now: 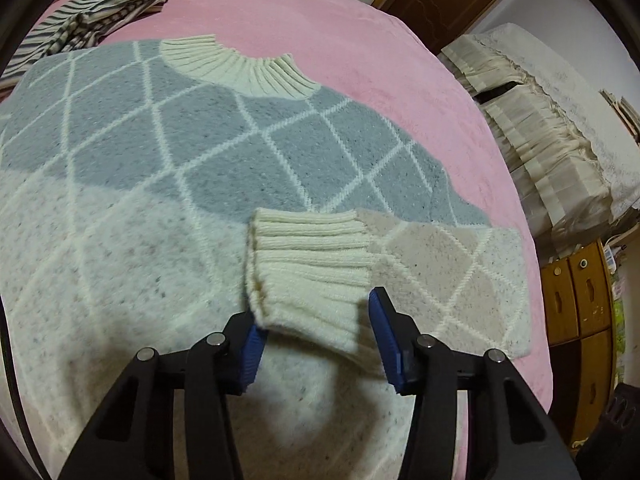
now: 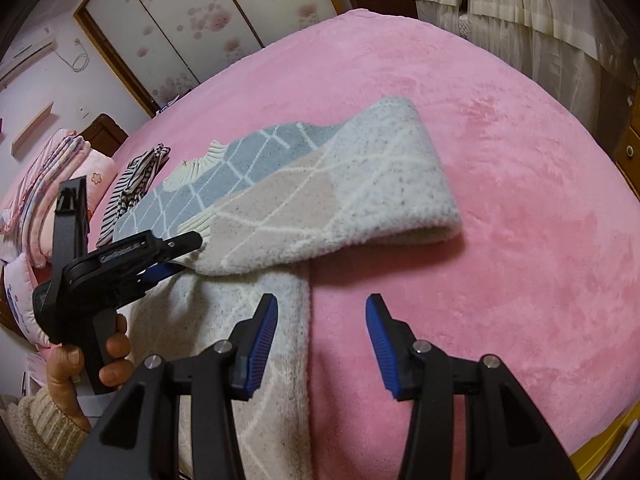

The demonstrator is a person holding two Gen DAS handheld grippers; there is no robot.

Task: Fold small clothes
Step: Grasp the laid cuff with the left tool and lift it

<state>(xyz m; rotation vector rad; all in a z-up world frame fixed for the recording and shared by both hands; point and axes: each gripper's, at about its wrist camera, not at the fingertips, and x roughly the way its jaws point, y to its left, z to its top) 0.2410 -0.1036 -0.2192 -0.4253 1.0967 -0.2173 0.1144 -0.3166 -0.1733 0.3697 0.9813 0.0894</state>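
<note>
The left gripper (image 1: 316, 330) has its jaws partly apart, with the ribbed cuff (image 1: 308, 272) of the sweater's folded sleeve (image 2: 332, 196) between the blue pads; firm pad contact cannot be confirmed. The right gripper (image 2: 322, 336) has its jaws apart and empty, straddling the side edge of the sweater (image 1: 160, 152). The sweater lies flat on the pink blanket (image 2: 500, 184). Beyond its collar lies a striped garment (image 1: 88, 20).

text: none legible | labels: none | brands: none | numbers: none
</note>
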